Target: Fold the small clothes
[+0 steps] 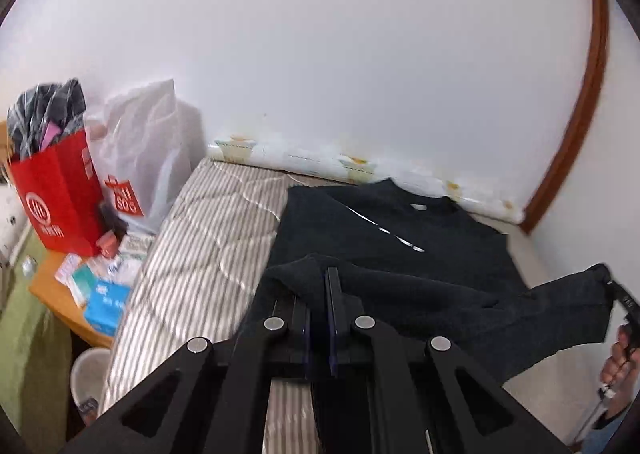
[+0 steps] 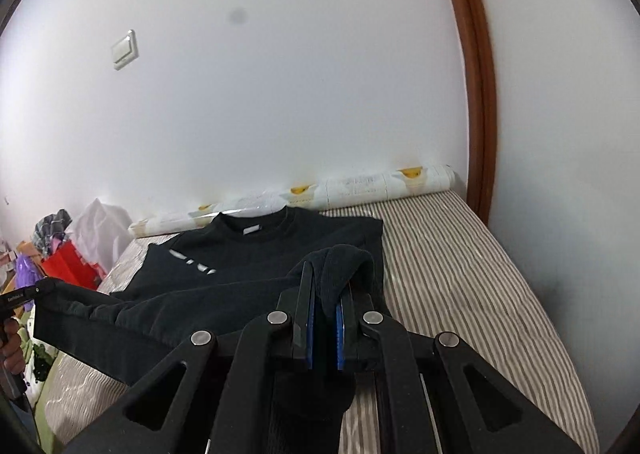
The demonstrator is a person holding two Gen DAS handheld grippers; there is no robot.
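A black sweater (image 1: 400, 238) lies on the striped mattress (image 1: 200, 246), collar and white label toward the wall, a white print across its chest. Its lower edge is lifted off the bed and stretched between both grippers. My left gripper (image 1: 320, 282) is shut on one corner of that edge. The right gripper (image 1: 620, 294) shows at the far right, holding the other end. In the right wrist view, my right gripper (image 2: 328, 282) is shut on a bunched fold of the sweater (image 2: 260, 254). The left gripper (image 2: 28, 292) is at the left edge, gripping the cloth.
A red paper bag (image 1: 60, 198) and a white plastic bag (image 1: 148, 158) stand at the mattress's left end. Beside them is a wooden table (image 1: 52, 294) with packets, a white bucket (image 1: 90, 378) below it. A printed roll (image 2: 360, 186) lies along the wall. A brown door frame (image 2: 476, 94) rises on the right.
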